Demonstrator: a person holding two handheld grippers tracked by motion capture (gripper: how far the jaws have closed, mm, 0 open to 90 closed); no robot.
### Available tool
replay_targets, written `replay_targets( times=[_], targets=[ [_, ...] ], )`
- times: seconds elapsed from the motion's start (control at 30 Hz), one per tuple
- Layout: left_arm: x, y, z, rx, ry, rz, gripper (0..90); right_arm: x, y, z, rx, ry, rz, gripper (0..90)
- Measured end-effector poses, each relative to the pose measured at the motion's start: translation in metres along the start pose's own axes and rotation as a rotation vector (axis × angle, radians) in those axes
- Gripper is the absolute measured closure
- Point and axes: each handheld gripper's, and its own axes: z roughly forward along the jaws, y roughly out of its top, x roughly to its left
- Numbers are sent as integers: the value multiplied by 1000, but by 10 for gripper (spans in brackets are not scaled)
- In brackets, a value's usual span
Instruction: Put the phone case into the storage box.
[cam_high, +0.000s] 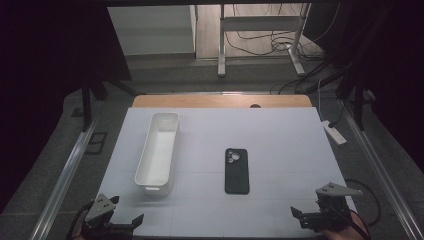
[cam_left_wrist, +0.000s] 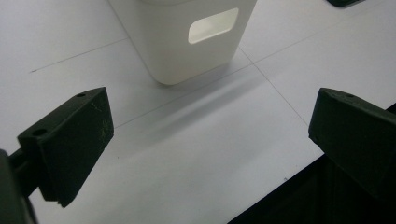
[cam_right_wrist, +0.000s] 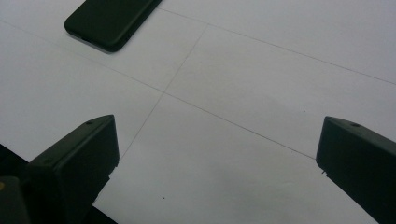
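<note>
A long white bin (cam_high: 156, 152) stands on the left half of the white table mat (cam_high: 280, 145), its short end with a handle cut-out toward me. A black phone (cam_high: 236, 170) lies flat, camera side up, near the middle. My left gripper (cam_high: 127, 209) hovers at the front left corner, open and holding nothing. In the left gripper view its jaws (cam_left_wrist: 212, 121) stand wide apart, facing the bin's near end (cam_left_wrist: 187, 42). My right gripper (cam_high: 307, 202) sits at the front right corner, open too. Between its jaws (cam_right_wrist: 219, 140) lies bare mat, with the phone (cam_right_wrist: 112, 18) ahead to the left.
A strip of wooden tabletop (cam_high: 220, 101) shows behind the mat. A white power strip (cam_high: 334, 132) lies on the floor to the right, and metal rails (cam_high: 65, 175) run along both sides. A stand's legs and cables (cam_high: 260, 45) stand beyond the table.
</note>
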Motion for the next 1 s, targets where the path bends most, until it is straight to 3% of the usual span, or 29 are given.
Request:
replay_targets(
  times=[0.47,1.0],
  targets=[
    [-3,0,1,19,9,29,3,0,0,0,-3,11,-5,0],
    [-1,0,1,16,-3,9,0,3,1,1,2,24,-44,0]
  ],
)
